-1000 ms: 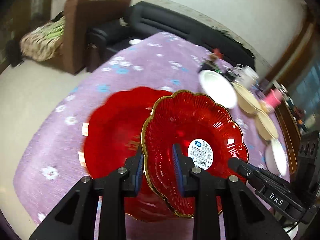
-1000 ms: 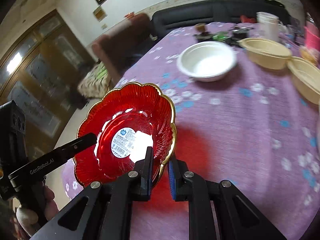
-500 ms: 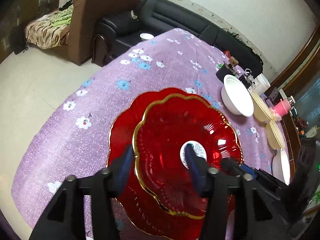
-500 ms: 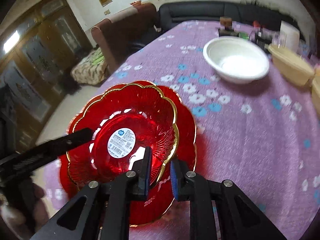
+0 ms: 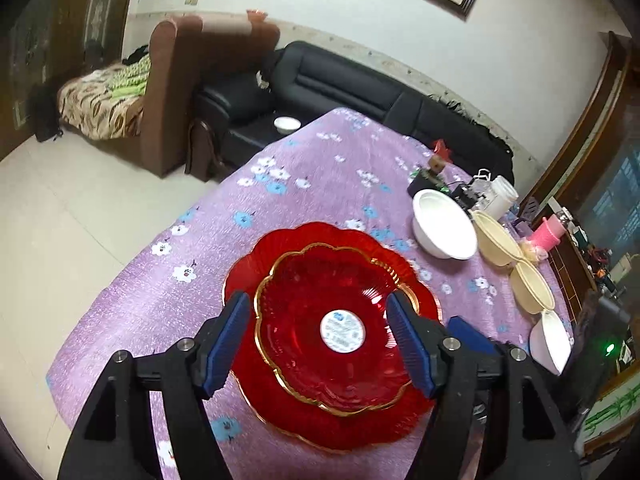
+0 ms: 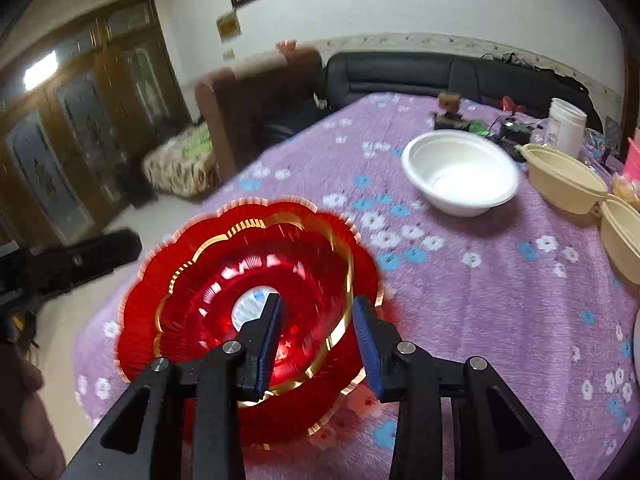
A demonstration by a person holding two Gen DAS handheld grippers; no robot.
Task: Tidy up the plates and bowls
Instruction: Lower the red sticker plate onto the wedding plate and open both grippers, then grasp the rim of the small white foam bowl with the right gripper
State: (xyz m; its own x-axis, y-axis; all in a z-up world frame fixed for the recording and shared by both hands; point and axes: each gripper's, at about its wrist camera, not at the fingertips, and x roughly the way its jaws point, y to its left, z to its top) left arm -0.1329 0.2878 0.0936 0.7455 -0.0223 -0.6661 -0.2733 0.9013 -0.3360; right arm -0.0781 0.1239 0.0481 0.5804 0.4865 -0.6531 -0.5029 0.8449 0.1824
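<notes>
Since the frame one second earlier, the smaller red plate (image 5: 316, 328) has been released by both hand-held grippers and is now seated inside the larger red plate (image 5: 248, 280). At that earlier moment its rim was clamped by each gripper and it was held tilted above the desk.

The left hand-held gripper (image 5: 320, 340) is seen with its jaws spread wide and opening; its blue pads (image 5: 224, 344) stand to either side of the smaller plate, clear of the rim. The right hand-held gripper (image 6: 318, 342) is seen with a narrower gap, also opening. The gold rim of the smaller plate (image 6: 256, 296) passes between its pads (image 6: 366, 344), but no pressing contact is visible; motion blur limits certainty here.

Both plates are scalloped, translucent red and edged in gold. A round white label (image 5: 343, 330) is visible at the centre of the smaller plate. The stack rests on the desk (image 5: 320, 168), which is covered with a purple floral cloth, near its front-left edge.

Further right on the desk, a white bowl (image 5: 444, 224) is positioned well apart from the plates. Beside it, two cream bowls (image 5: 496, 238) are arranged in a row, followed by another white bowl (image 5: 550, 340). A white jar (image 6: 566, 122) stands behind the bowls.

A black sofa (image 5: 340, 84) and a brown armchair (image 5: 180, 80) are located beyond the desk.
</notes>
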